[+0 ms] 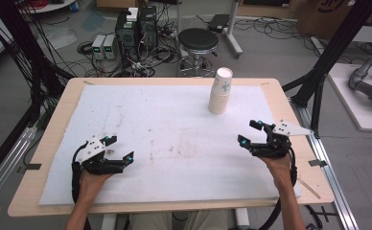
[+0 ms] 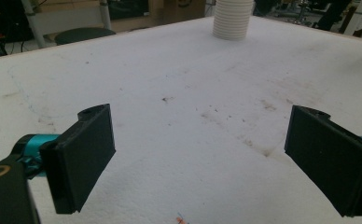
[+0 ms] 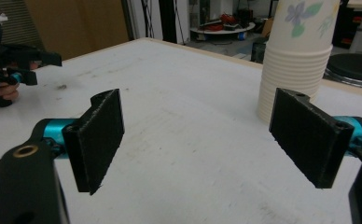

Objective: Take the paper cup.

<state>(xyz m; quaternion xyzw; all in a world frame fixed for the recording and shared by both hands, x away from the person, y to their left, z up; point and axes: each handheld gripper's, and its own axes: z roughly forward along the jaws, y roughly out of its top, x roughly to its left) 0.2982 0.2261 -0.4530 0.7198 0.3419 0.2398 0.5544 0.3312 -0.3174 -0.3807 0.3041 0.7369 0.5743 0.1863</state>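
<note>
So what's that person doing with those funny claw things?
A person sits at a table covered with a white sheet and holds a claw-like gripper in each hand. The left gripper and the right gripper are both open and holding nothing. A stack of paper cups stands at the far side of the sheet, nearer the right gripper, and nothing is touching it yet.

Each hand holds a black gripper: the left gripper (image 1: pixel 118 149) and the right gripper (image 1: pixel 251 132) both carry a grey three-cornered plate on top, dotted with small dark holes. The jaws are flat black rectangular pads with a rough, foam-like face, mounted on teal metal fittings (a brass-coloured ring sits in the black body below). Thick black cables trail back along bare forearms; no sleeves show.
</note>
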